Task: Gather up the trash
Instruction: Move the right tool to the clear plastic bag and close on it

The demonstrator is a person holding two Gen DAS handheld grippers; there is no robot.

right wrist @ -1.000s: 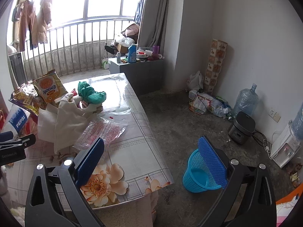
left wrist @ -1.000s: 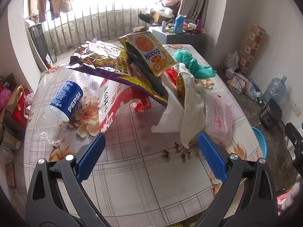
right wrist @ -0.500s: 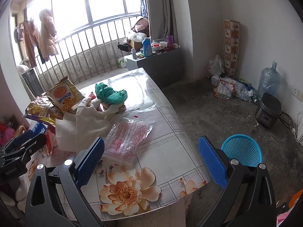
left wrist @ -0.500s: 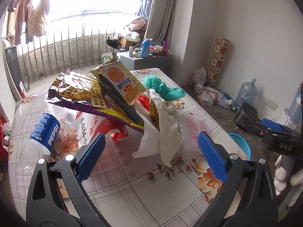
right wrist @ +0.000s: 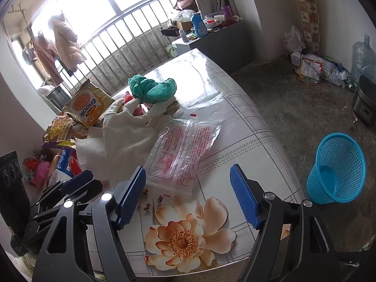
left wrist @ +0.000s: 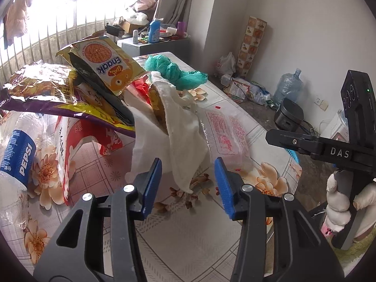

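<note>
Jaws apart, left gripper [left wrist: 188,183] facing white cloth [left wrist: 181,127]

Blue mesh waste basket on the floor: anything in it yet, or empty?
Empty as far as shown. The right wrist view looks into the blue basket; its solid bottom is bare, no trash inside. It stands on the floor beside the table.

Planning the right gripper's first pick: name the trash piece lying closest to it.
The clear bag with red print, flat on the table just ahead of the right gripper; the other trash sits farther back.

left gripper [left wrist: 188,183]: we narrowed its jaws, closing in on white cloth [left wrist: 178,136] | right gripper [right wrist: 188,197]: we swung toward clear plastic bag [right wrist: 185,150]
</note>
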